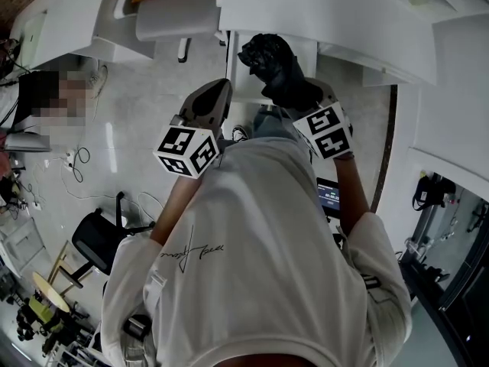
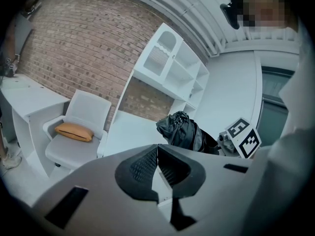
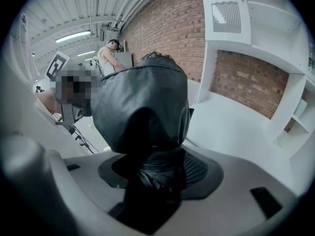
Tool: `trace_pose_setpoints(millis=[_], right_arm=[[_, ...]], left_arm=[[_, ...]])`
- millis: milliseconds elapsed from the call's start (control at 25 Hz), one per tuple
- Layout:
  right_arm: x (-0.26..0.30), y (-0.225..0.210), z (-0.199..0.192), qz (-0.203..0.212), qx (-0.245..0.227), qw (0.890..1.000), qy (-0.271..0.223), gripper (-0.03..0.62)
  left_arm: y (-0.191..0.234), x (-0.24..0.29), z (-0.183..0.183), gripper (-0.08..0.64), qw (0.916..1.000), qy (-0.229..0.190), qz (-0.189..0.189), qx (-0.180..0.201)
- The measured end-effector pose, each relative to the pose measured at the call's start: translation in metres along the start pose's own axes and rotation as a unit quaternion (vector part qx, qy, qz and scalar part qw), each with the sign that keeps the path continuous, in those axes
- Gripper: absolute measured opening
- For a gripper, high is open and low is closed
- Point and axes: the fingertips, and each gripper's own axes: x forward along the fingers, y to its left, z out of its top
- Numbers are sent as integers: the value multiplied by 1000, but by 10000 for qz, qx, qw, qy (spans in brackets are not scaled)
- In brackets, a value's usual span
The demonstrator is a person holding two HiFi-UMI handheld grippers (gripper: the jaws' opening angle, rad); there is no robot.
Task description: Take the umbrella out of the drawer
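A black folded umbrella (image 1: 273,66) is held up in the air in front of the person, clamped in my right gripper (image 1: 294,94). In the right gripper view its crumpled canopy (image 3: 142,104) fills the middle and its lower part sits squeezed between the jaws of that gripper (image 3: 157,173). My left gripper (image 1: 205,104) hovers just left of the umbrella with nothing in it. Its ribbed pads (image 2: 145,167) meet at the tip in the left gripper view, where the umbrella (image 2: 179,131) and the right gripper's marker cube (image 2: 244,136) show beyond. No drawer is clearly visible.
A white desk (image 1: 336,14) and white shelving (image 2: 172,65) stand ahead. A white armchair (image 2: 78,127) holds an orange cushion (image 2: 74,131) at the left. A black office chair (image 1: 95,243) and cables lie on the floor behind. Another person (image 3: 109,55) stands far off.
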Motion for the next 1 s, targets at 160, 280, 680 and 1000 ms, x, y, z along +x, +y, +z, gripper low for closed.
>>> trace_pose_setpoints(millis=[160,280,680,1000], right_arm=[[-10,-1,3,-75,96,9999,-102,247],[-16,-1,7,-107,140,9996,-215,247],[-37,2,15,-217,366,9981,-446,247],[-59,-3,18,-343,730,9936,-786,247]], left_arm=[[-3,-4,0,17,10000,-5,-42,22],[-4,-6,1,17,10000,-12,-68,23],[-7,-13,1,17,9998,-59,-164,28],[-13,-18,1,17,9998,-121,-183,-2]])
